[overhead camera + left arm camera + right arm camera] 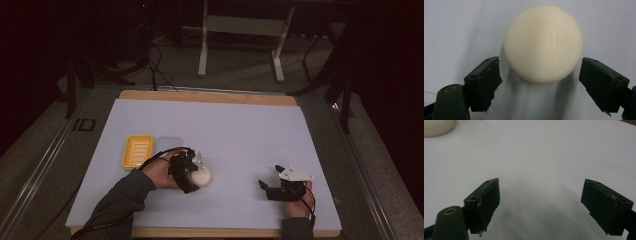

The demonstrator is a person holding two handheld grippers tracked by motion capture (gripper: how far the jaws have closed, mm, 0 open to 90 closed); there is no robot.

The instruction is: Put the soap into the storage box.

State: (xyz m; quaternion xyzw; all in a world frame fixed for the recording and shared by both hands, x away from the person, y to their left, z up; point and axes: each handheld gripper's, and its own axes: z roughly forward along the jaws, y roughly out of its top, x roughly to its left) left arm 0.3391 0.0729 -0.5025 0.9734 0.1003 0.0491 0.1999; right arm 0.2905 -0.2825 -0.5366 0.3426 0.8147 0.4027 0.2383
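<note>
A round cream soap-like lump (pixel 203 176) lies on the white mat (pixel 225 125), left of the middle. My left gripper (pixel 197 172) stands over it. In the left gripper view the lump (pixel 543 42) sits partly between the tips of that gripper (pixel 540 60), whose jaws stand apart with a gap on each side, touching nothing. A yellow ribbed dish (pixel 137 150) rests just left of that hand. My right gripper (pixel 270 178) rests near the front right of the mat. It is open (pixel 541 181) over bare mat, with the lump (pixel 436 127) far off at the top left.
A faint clear lid or tray (pixel 169 144) lies beside the yellow dish. The mat covers a wooden table (pixel 210 96). Beyond the table's far edge are a dark floor, cables and white stand legs (pixel 202 50).
</note>
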